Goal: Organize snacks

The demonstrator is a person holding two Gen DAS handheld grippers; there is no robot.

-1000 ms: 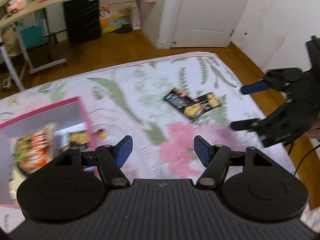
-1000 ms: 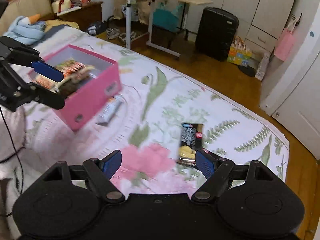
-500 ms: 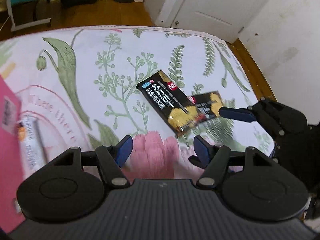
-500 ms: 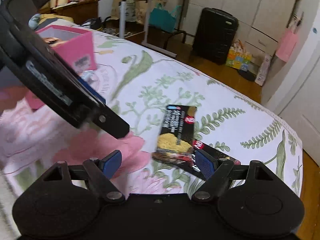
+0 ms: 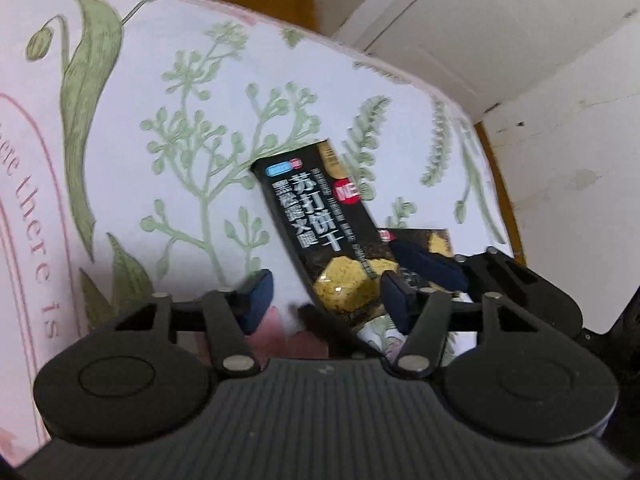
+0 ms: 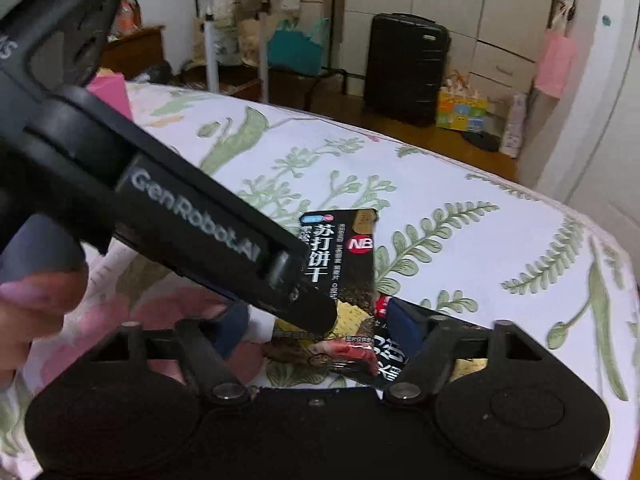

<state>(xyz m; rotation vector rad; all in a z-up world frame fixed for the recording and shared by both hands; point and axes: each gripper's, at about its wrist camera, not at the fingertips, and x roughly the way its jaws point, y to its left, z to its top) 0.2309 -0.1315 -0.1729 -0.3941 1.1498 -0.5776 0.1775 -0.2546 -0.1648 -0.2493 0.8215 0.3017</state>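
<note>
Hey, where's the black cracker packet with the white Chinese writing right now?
The black cracker packet lies flat on the floral bedsheet, centre of both wrist views, its near end overlapping a second black packet, between both open hand-held grippers.

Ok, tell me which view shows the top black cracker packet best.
Left wrist view: the top black cracker packet lies almost fully visible. In the right wrist view, the left gripper crosses in front, hiding the packet's left side.
</note>
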